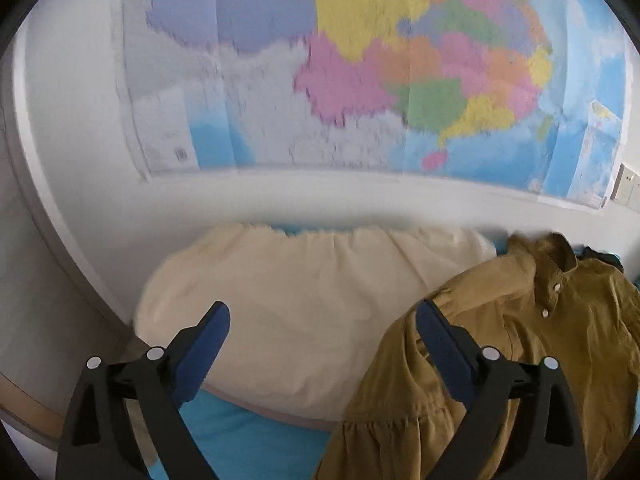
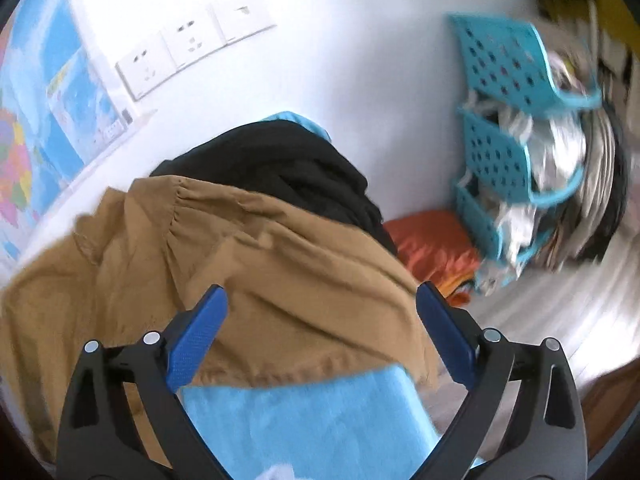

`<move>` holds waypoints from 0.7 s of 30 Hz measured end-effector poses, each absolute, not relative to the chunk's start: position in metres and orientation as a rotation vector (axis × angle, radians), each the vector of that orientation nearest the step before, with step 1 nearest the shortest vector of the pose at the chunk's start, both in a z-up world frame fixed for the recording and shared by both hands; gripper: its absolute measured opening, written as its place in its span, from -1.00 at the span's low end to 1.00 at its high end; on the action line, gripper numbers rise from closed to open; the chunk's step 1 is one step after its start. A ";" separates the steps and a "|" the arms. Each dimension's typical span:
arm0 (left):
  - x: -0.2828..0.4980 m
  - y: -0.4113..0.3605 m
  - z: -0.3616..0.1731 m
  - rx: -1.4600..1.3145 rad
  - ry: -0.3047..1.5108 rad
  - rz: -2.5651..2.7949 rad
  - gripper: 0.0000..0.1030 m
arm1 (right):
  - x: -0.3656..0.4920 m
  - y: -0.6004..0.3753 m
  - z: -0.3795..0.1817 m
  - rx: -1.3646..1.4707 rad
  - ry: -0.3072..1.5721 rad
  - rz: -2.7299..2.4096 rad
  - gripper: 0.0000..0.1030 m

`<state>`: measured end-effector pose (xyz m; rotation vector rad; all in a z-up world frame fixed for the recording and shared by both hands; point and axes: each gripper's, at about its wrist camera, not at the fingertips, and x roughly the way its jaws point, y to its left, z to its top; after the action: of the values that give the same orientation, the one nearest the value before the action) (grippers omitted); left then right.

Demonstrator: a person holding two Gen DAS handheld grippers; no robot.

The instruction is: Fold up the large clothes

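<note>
Both tongs are spread wide and pinching nothing right now. The left gripper [image 1: 322, 316] hangs over the seam between a cream pillow [image 1: 288, 300] and the mustard-brown shirt [image 1: 500, 360], with its right finger [image 1: 440, 344] sitting over the shirt's edge and the left finger over the pillow. The right gripper [image 2: 322, 312] hovers above the same shirt [image 2: 240, 264], looking down at a gathered shoulder or back panel.

The shirt lies crumpled on a blue sheet [image 2: 304, 420], collar and snap buttons up toward the wall, partly draped over something black [image 2: 272, 168]. So I'd say folding hasn't really begun; this looks like the reach-in-and-grab stage. Next move probably means dropping each pair of fingers onto a clean edge, maybe shoulder and hem, closing on one layer only, then pulling it flat before any fold.

Further out: a big map [image 1: 360, 60] on the wall, wall sockets [image 2: 192, 44], a stack of teal baskets [image 2: 508, 128], an orange cushion [image 2: 432, 244].
</note>
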<state>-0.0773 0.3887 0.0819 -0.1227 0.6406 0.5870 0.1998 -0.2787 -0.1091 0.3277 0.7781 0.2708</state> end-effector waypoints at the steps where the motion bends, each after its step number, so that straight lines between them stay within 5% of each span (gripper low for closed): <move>1: -0.083 0.381 0.092 -0.096 0.577 0.641 0.71 | 0.199 -0.288 -0.120 0.373 0.800 0.268 0.82; 5: -0.096 0.371 0.115 -0.143 0.413 0.796 0.77 | 0.203 -0.327 -0.166 0.579 0.896 0.248 0.81; 17: -0.040 0.277 0.078 -0.120 0.558 0.396 0.76 | 0.260 -0.336 -0.243 1.095 1.098 0.465 0.75; 18: -0.034 0.262 0.074 -0.093 0.568 0.363 0.76 | 0.264 -0.334 -0.243 1.109 1.088 0.453 0.64; 21: -0.024 0.235 0.065 -0.055 0.585 0.298 0.76 | 0.265 -0.336 -0.225 1.079 0.977 0.453 -0.16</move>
<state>-0.0240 0.2346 0.0649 -0.0549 0.5852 0.2979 0.2651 -0.3363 -0.2250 1.0795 0.9773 0.4533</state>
